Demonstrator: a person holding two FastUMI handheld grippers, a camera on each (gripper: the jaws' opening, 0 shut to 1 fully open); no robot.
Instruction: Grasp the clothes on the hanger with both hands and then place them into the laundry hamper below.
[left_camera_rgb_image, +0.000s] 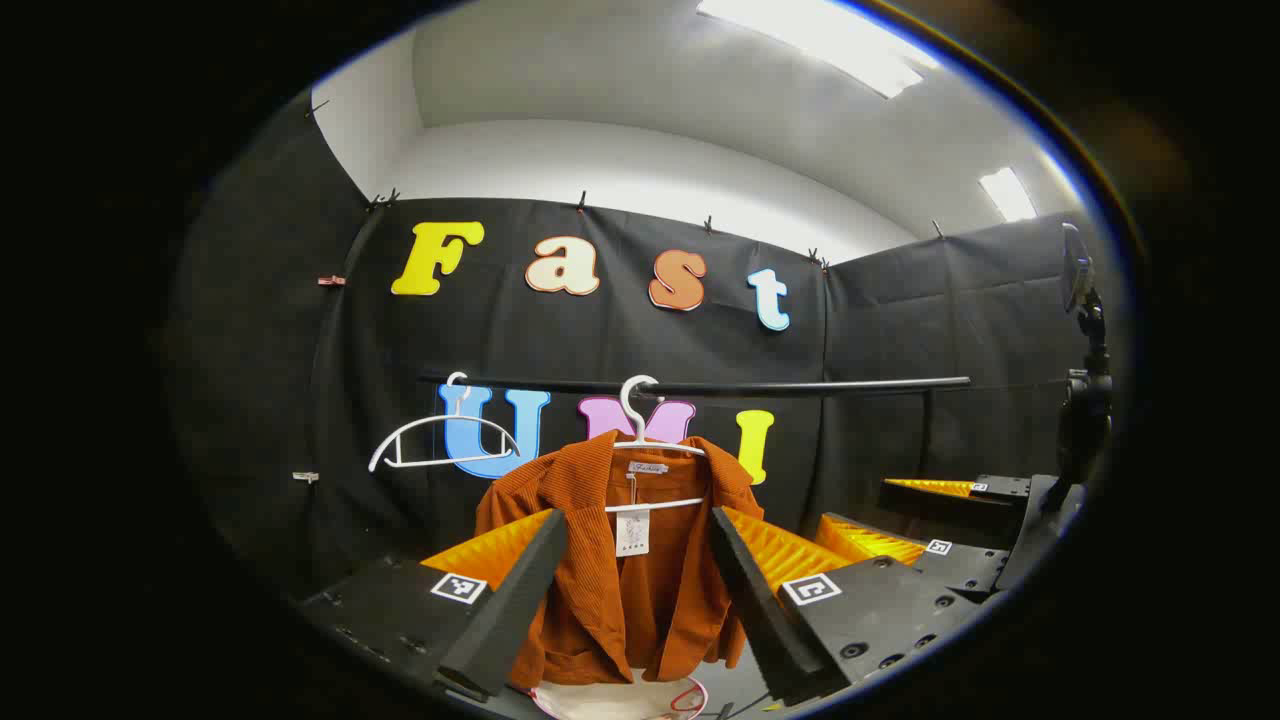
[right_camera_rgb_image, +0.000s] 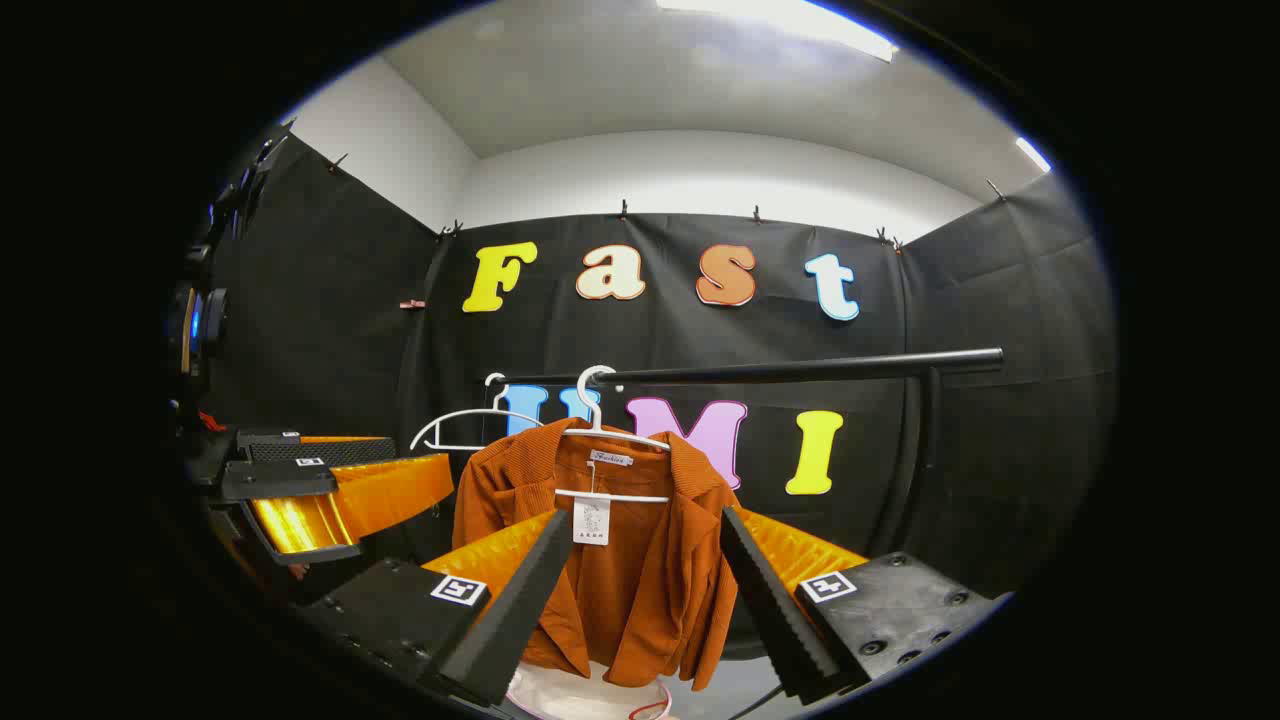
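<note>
An orange corduroy jacket (left_camera_rgb_image: 625, 560) is hanging on a white hanger (left_camera_rgb_image: 652, 440) from the black rail (left_camera_rgb_image: 700, 385), with a paper tag (left_camera_rgb_image: 632, 530) dangling at the collar; in the right gripper view the same jacket (right_camera_rgb_image: 610, 560) is hanging on its hanger (right_camera_rgb_image: 610, 435) from the rail (right_camera_rgb_image: 800, 370). An empty white hanger (left_camera_rgb_image: 440, 440) is hanging just beside it on the rail. The left gripper (left_camera_rgb_image: 630, 610) is pointing at the jacket with its fingers spread wide, released, gripping nothing; whether its tips are touching the cloth cannot be told. The right gripper (right_camera_rgb_image: 635, 610) is likewise facing the garment with jaws apart and holding nothing. The rim of the white laundry hamper (left_camera_rgb_image: 620, 700) is showing directly under the jacket's hem, and also in the right gripper view (right_camera_rgb_image: 590, 695). The right gripper is also appearing at the right edge of the left gripper view (left_camera_rgb_image: 930, 530), near the left one.
</note>
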